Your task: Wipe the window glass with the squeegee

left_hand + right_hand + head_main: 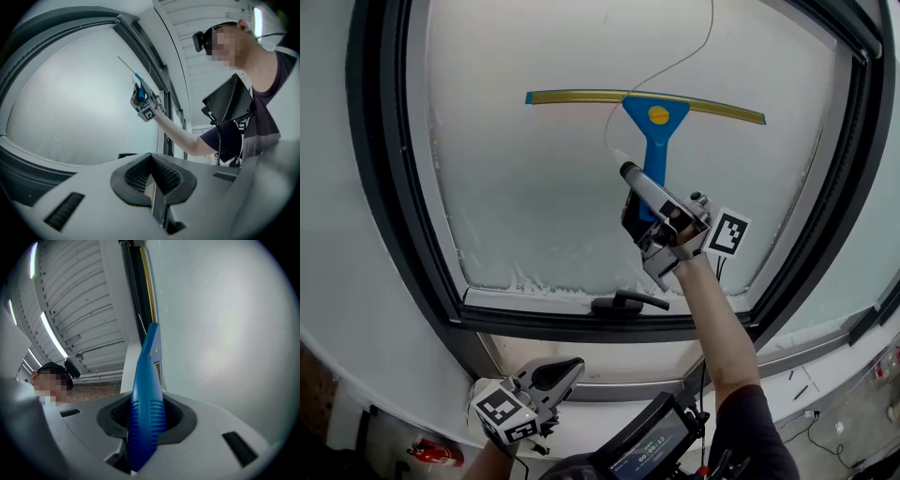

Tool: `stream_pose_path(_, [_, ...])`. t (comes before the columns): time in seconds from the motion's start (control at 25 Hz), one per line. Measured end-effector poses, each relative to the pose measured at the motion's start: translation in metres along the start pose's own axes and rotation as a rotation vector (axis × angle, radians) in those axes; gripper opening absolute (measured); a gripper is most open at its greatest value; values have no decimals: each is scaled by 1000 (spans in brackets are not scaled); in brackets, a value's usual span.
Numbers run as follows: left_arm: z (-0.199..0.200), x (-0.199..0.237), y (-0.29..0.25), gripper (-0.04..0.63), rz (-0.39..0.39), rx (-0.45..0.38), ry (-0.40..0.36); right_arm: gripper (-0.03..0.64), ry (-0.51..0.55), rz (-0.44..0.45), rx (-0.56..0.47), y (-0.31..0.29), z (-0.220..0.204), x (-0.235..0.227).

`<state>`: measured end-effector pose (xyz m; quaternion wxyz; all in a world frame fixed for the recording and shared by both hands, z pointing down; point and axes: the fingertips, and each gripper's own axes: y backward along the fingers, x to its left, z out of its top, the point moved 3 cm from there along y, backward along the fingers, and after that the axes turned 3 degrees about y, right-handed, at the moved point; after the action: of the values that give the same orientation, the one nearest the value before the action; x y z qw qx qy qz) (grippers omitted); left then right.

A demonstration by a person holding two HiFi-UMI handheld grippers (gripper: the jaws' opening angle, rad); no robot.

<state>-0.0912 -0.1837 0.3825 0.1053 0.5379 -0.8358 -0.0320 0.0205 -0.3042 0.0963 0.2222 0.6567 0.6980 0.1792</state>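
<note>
Black window handle (628, 302), lit screen (652, 448), possibly a red tool (431, 452)

The squeegee (652, 117) shows a bright blue handle, yellow dot, olive-gold blade strip with a blue tip. Milky white glass (534, 197), black window frame (384, 187). Grey right claw (633, 199), its cube (728, 233) carrying black-and-white square markers.

1. Squeegee (656, 127): blue ribbed handle with a round yellow spot and a long yellowish blade bar. The blade lies against the upper pane, right end slightly lower. The handle points down, clamped in the right gripper (639, 202).
2. Window glass (525, 197): whitish, cloudy pane with white residue along its bottom edge.
</note>
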Motion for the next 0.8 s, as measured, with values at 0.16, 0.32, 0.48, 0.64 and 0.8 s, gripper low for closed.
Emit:
stream_pose_path(0.16, [-1, 1, -2, 5, 10, -1, 19, 101, -8, -4, -12, -15, 19, -4])
stream_pose_path(0.32, [6, -4, -4, 5, -1, -20, 15, 101, -14, -4, -24, -22, 31, -5])
stream_pose_path(0.48, [7, -4, -3, 6, 1, -20, 12, 101, -56, 0, -54, -26, 41, -8])
stream_pose_path(0.64, [6, -5, 1, 6, -5, -21, 10, 101, -73, -21, -35, -31, 34, -10])
stream_pose_path(0.8, [8, -3, 6, 5, -3, -35, 11, 101, -124, -47, -74, -31, 30, -16])
